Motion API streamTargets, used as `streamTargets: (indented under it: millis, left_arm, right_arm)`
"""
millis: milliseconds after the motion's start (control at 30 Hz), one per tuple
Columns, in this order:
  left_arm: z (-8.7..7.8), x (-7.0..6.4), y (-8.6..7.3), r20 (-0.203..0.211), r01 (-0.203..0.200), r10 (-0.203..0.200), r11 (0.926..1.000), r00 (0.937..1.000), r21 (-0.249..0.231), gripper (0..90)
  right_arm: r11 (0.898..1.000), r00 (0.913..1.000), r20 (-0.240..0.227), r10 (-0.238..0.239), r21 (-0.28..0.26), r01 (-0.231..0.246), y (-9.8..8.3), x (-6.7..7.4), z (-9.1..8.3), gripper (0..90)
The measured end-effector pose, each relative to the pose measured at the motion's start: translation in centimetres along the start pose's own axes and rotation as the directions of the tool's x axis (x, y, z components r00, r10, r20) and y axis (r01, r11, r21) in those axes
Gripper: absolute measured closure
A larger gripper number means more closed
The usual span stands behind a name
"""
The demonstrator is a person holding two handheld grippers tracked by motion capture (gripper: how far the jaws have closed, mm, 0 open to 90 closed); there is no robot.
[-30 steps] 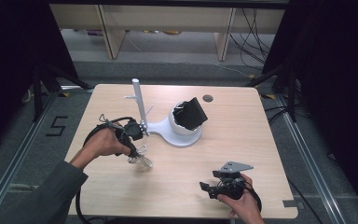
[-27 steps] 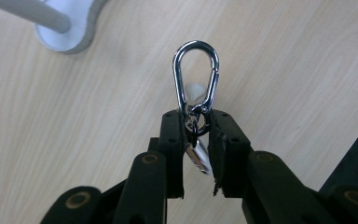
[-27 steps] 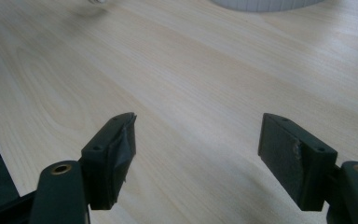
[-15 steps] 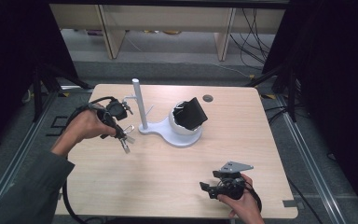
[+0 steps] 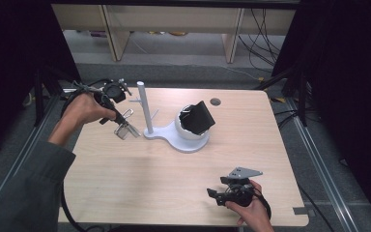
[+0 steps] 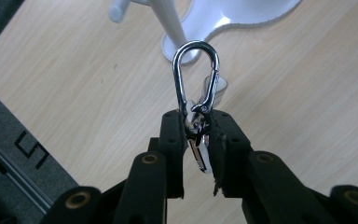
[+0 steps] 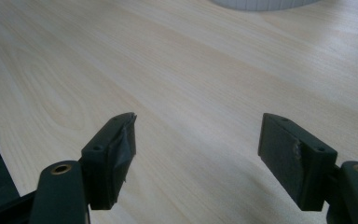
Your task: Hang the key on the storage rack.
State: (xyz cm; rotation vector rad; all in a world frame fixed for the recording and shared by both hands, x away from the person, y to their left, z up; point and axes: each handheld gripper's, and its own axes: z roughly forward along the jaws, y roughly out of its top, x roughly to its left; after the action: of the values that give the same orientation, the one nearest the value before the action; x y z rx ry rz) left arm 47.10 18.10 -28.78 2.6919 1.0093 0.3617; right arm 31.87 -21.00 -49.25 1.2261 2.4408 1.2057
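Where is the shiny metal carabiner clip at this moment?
The shiny metal carabiner clip is held in the left gripper, above the table's left side, just left of the white stand's upright post in the high view.

A light wooden desk (image 5: 140, 179) with rounded corners fills the middle of the high view, its grain running left to right. A small dark round hole (image 5: 215, 102) sits near its far edge, upper centre of the frame. Just left of centre a white stand (image 5: 173, 137) rests flat on the desk: a thin upright post (image 5: 144, 107) rises from its narrow left end, and a white bowl-shaped holder (image 5: 187, 131) sits on its wider right end.
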Motion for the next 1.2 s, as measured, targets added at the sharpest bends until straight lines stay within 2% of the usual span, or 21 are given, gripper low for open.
streamTargets:
  millis: [133,167,233,267,300,367,400,433,467,500,567,633,667,733,767,867,900,933,1033,1100,1200]
  left_arm:
    - [-0.6,0.8,0.5,-0.011,0.029,-0.030,0.9991,0.9995,-0.030,75.2]
    - [-0.7,0.9,0.7,-0.014,0.032,-0.032,0.9992,0.9994,-0.022,75.2]
    - [-0.7,1.3,0.9,-0.024,0.034,-0.034,0.9993,0.9991,-0.018,75.2]
    - [-0.7,1.6,1.0,-0.030,0.057,-0.058,0.9981,0.9979,-0.024,75.2]
    - [-0.7,1.8,1.1,-0.037,0.060,-0.061,0.9978,0.9975,-0.027,75.2]
    - [-0.7,2.0,1.3,-0.020,0.078,-0.079,0.9965,0.9967,-0.030,75.2]
    - [-0.7,2.3,1.4,-0.027,0.073,-0.074,0.9970,0.9969,-0.024,75.2]
    - [-0.7,2.4,1.4,-0.028,0.088,-0.089,0.9958,0.9956,-0.025,75.2]
    - [-0.7,2.8,1.5,-0.036,0.066,-0.068,0.9970,0.9970,-0.041,75.2]
    - [-0.6,2.9,1.5,-0.031,0.084,-0.085,0.9954,0.9959,-0.047,75.2]
    - [-0.5,3.1,1.6,-0.039,0.083,-0.085,0.9953,0.9956,-0.050,75.2]
    - [-0.3,3.2,1.7,-0.023,0.089,-0.091,0.9937,0.9956,-0.067,75.2]
    - [-0.1,3.1,1.8,-0.027,0.091,-0.093,0.9938,0.9953,-0.064,75.2]
    - [0.2,2.9,2.0,-0.022,0.073,-0.075,0.9960,0.9970,-0.051,75.2]
    - [0.3,2.7,2.0,-0.017,0.082,-0.082,0.9955,0.9965,-0.049,75.2]
    - [0.6,2.6,2.3,-0.015,0.079,-0.079,0.9959,0.9967,-0.044,75.2]
    - [0.7,2.4,2.4,-0.008,0.095,-0.095,0.9948,0.9954,-0.038,75.2]
    - [0.8,2.5,2.5,-0.016,0.080,-0.081,0.9959,0.9966,-0.043,75.2]
    - [1.1,2.6,2.8,-0.027,0.076,-0.077,0.9964,0.9967,-0.038,75.1]
    - [1.4,2.6,2.9,-0.031,0.076,-0.077,0.9967,0.9966,-0.029,75.1]
    - [1.5,2.7,2.9,-0.034,0.091,-0.093,0.9952,0.9951,-0.036,75.1]
  right_arm:
    - [1.000,0.9999,-0.003,0.014,0.004,-0.014,0.0,0.1,0.0,28.6]
    - [1.000,0.9997,-0.002,0.024,0.007,-0.024,0.0,0.2,0.0,28.6]
    - [1.000,1.0000,-0.003,0.005,0.000,-0.005,0.0,0.2,0.1,28.6]
    - [1.000,1.0000,-0.004,0.005,0.004,-0.005,0.0,0.1,0.0,28.6]
    - [1.000,0.9999,0.005,-0.012,-0.003,0.012,0.0,0.0,0.0,28.6]
    - [1.000,1.0000,-0.004,0.007,0.002,-0.007,0.0,0.1,0.0,28.6]
    - [1.000,1.0000,-0.004,0.003,0.004,-0.003,-0.1,0.1,0.0,28.6]
    - [1.000,1.0000,-0.004,0.001,-0.003,-0.001,-0.1,0.1,0.1,28.5]
    - [1.000,0.9999,-0.005,-0.009,0.001,0.009,-0.1,0.0,0.1,28.6]
    - [1.000,1.0000,-0.004,-0.005,-0.002,0.005,0.0,0.1,0.1,28.6]
    - [1.000,1.0000,-0.005,-0.004,0.002,0.004,0.0,0.1,0.1,28.6]
    - [1.000,0.9999,-0.009,0.008,0.008,-0.008,-0.1,0.2,0.1,28.5]
    - [1.000,0.9998,-0.007,-0.020,0.000,0.020,0.0,-0.1,0.1,28.6]
    - [1.000,0.9998,-0.011,-0.014,0.003,0.014,0.0,0.0,0.2,28.6]
    - [1.000,0.9999,-0.014,0.002,0.010,-0.002,0.0,0.1,0.1,28.6]
    - [1.000,1.0000,-0.009,0.001,0.015,-0.001,0.0,0.1,0.1,28.6]
    - [1.000,1.0000,-0.008,-0.003,0.008,0.003,0.0,0.1,0.1,28.6]
    - [1.000,1.0000,-0.005,-0.004,0.007,0.005,0.0,0.1,0.1,28.6]
    - [1.000,0.9999,-0.005,-0.010,0.004,0.010,0.0,0.1,0.1,28.6]
    - [1.000,0.9999,-0.011,-0.007,-0.008,0.007,0.0,0.1,0.2,28.6]
    - [1.000,0.9998,-0.014,-0.016,0.005,0.016,0.0,0.1,0.1,28.5]
